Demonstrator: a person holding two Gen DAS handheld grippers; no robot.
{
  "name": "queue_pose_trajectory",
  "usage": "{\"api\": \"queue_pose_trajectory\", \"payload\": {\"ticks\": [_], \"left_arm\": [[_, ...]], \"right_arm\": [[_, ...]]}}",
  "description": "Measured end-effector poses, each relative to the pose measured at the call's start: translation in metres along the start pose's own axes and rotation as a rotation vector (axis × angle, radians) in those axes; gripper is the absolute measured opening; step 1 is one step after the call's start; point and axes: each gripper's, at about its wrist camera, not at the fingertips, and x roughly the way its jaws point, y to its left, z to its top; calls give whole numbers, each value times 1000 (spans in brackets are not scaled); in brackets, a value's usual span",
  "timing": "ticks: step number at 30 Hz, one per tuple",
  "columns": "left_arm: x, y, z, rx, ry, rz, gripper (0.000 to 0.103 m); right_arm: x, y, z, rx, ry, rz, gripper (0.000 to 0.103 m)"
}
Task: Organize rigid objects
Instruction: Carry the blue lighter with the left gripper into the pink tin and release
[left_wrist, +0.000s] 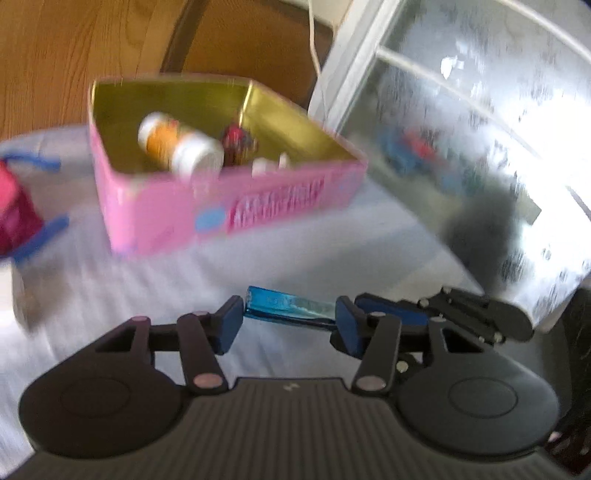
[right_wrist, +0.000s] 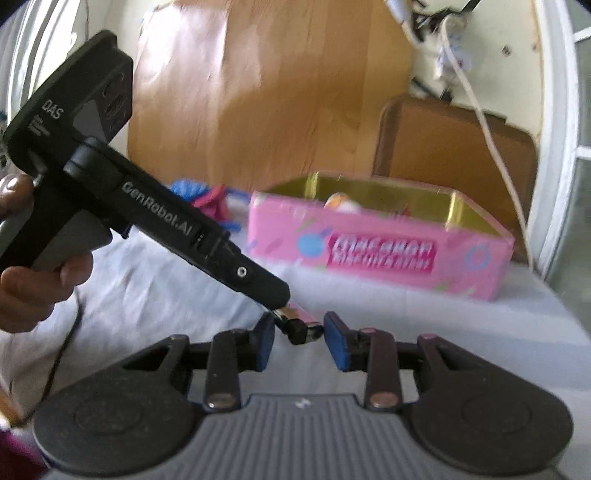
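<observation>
1. The left gripper (left_wrist: 290, 321) has its jaws clenched end to end on a shiny blue bar (left_wrist: 291, 308)
2. The right gripper (right_wrist: 299, 334) meets it above the white cloth (left_wrist: 295, 240); I cannot tell whether its jaws grip
3. The pink tin (left_wrist: 221, 206) sits behind, a white bottle (left_wrist: 181, 144) inside

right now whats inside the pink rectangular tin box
In the pink rectangular tin box: a white bottle with an orange label lying down, a dark red round item, and small white pieces. The near wall hides the floor.
</observation>
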Motion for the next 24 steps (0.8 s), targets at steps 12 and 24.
{"api": "queue_pose_trajectory", "payload": {"ticks": [12, 24], "left_arm": [[27, 29, 100, 15, -128, 81, 56], [107, 71, 150, -114, -20, 211, 60]], "right_arm": [[68, -28, 82, -33, -154, -94, 31], [177, -68, 99, 41, 39, -197, 32]]}}
